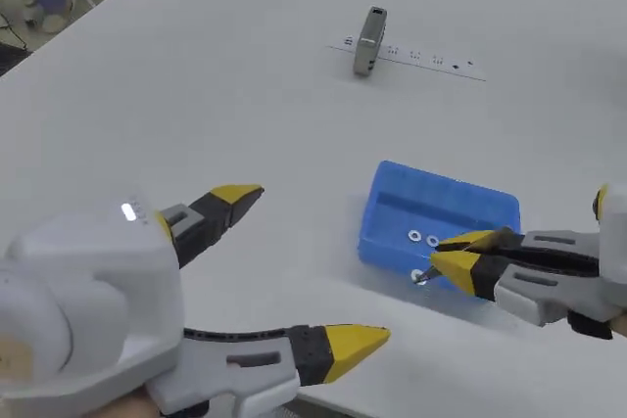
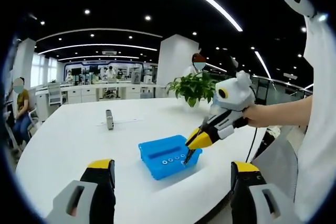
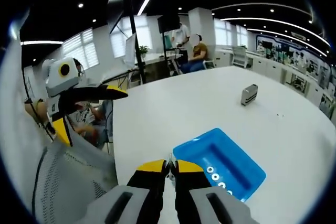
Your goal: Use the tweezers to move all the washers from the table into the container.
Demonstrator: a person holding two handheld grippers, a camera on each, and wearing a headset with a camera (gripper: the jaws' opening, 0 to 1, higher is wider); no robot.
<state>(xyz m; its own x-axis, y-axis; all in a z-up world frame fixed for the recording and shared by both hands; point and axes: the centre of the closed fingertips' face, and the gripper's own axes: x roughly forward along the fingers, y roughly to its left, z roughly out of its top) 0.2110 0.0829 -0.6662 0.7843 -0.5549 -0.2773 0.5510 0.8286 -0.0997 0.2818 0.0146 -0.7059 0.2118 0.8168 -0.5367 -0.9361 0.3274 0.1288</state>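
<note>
Left gripper (image 1: 313, 265) agape; right gripper (image 1: 438, 252) around tweezers (image 2: 188, 156)

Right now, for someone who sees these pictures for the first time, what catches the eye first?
The blue container stands out on the white table, with washers lying inside it. The right gripper is shut on tweezers, whose tip is at the container's near rim. The left gripper hovers wide open in the foreground.
</note>
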